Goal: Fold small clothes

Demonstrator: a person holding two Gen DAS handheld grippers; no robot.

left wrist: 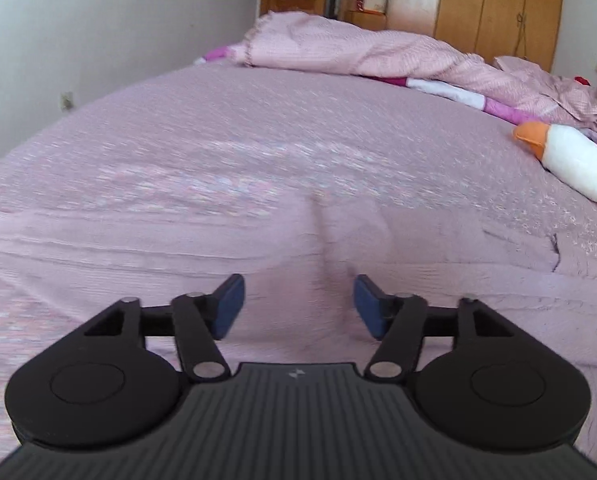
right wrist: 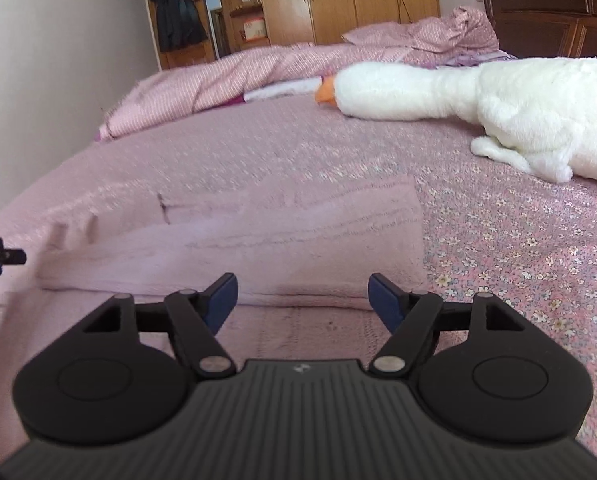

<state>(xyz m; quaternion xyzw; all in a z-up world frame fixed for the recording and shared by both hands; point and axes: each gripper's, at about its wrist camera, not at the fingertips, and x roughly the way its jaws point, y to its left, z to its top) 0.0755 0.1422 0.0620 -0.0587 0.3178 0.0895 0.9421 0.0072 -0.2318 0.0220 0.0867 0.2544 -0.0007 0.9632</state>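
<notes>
Pink knitted cloth, the small garment (left wrist: pixel 398 264), lies flat on the bedspread (left wrist: pixel 178 160) straight ahead of your left gripper (left wrist: pixel 298 306) in the left wrist view. Its blue pads (left wrist: pixel 228 306) stand wide apart with nothing between them, hovering just over the near part of the garment. Beyond the garment and to its right lies the plush goose (left wrist: pixel 570 160), orange beak pointing left; a rumpled pink duvet (left wrist: pixel 338 46) sits well beyond it.

From the right wrist view, the garment (right wrist: pixel 298 240) spreads as a folded band just ahead of your right gripper (right wrist: pixel 303 300), its right edge ending against the flowered sheet (right wrist: pixel 518 248). That gripper is also spread wide and holds nothing. Left of the garment, the tip of your left gripper (right wrist: pixel 2 260) pokes in. Well beyond the garment rests the plush goose (right wrist: pixel 498 104).
</notes>
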